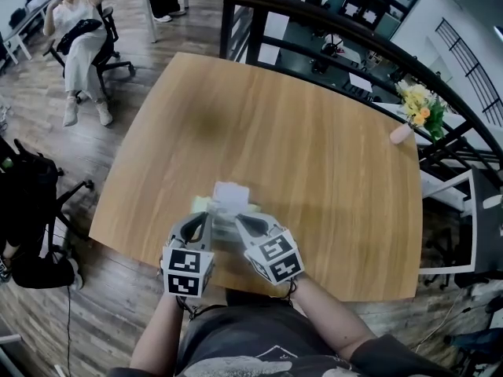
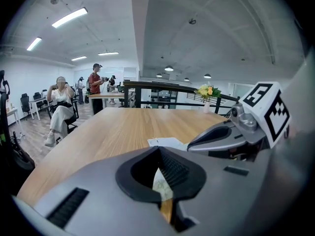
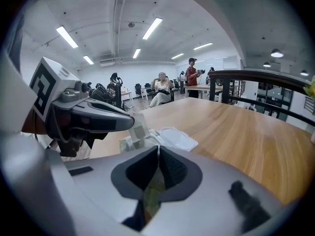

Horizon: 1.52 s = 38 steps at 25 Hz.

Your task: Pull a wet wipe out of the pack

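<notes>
Wet-wipe pack (image 1: pixel 202 205) lies on wood table (image 1: pixel 314 148) near the front edge, white lid (image 1: pixel 230 195) flipped open. L gripper (image 1: pixel 203 221) and R gripper (image 1: pixel 242 223) are both on the pack w/ jaws clenched; can't tell if either pinches anything. Pale strip (image 3: pixel 139 130) stands up at L tip. Far corner: flowers in vase (image 1: pixel 419 110). Black railing (image 1: pixel 330 23) behind the table. Wood-look floor (image 1: pixel 47 155), seated person (image 1: pixel 78 45) far left.

Two grippers (image 1: pixel 206 217) (image 1: pixel 240 221), one wet wipe pack (image 1: pixel 229 197), one wooden table (image 1: pixel 299 132), one flower vase (image 1: pixel 402 133), one seated person (image 1: pixel 78 45).
</notes>
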Each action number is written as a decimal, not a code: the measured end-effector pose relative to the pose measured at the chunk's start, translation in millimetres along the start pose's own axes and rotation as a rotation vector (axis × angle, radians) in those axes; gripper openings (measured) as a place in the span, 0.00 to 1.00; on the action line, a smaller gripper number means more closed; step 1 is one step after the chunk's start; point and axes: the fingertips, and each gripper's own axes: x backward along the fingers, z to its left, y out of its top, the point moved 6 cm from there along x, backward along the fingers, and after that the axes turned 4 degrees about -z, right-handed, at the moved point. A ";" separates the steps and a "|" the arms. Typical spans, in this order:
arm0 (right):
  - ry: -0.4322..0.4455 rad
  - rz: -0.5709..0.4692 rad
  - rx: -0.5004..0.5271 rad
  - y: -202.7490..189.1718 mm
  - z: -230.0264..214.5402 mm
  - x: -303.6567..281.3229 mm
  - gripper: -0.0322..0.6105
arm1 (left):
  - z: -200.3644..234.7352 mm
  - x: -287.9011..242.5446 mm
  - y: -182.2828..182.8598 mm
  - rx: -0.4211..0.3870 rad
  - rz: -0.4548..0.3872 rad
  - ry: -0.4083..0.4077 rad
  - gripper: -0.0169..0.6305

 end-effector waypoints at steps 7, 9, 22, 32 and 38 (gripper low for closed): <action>-0.031 -0.004 -0.013 -5.6 -5.3 11.8 0.09 | -0.6 1.0 0.3 -0.011 0.002 -0.004 0.05; -0.041 -0.005 -0.016 -6.7 -6.4 14.7 0.09 | -1.4 1.1 0.3 -0.013 0.002 -0.004 0.05; -0.093 -0.011 -0.044 -12.2 -14.7 32.5 0.09 | -3.5 4.5 2.1 -0.014 0.001 -0.002 0.05; -0.119 -0.019 -0.099 -20.1 -19.2 40.5 0.09 | -2.0 4.4 -0.1 -0.018 0.003 -0.004 0.05; -0.143 -0.021 -0.113 -24.2 -21.8 46.8 0.09 | -4.3 5.6 -1.9 -0.021 0.003 -0.011 0.05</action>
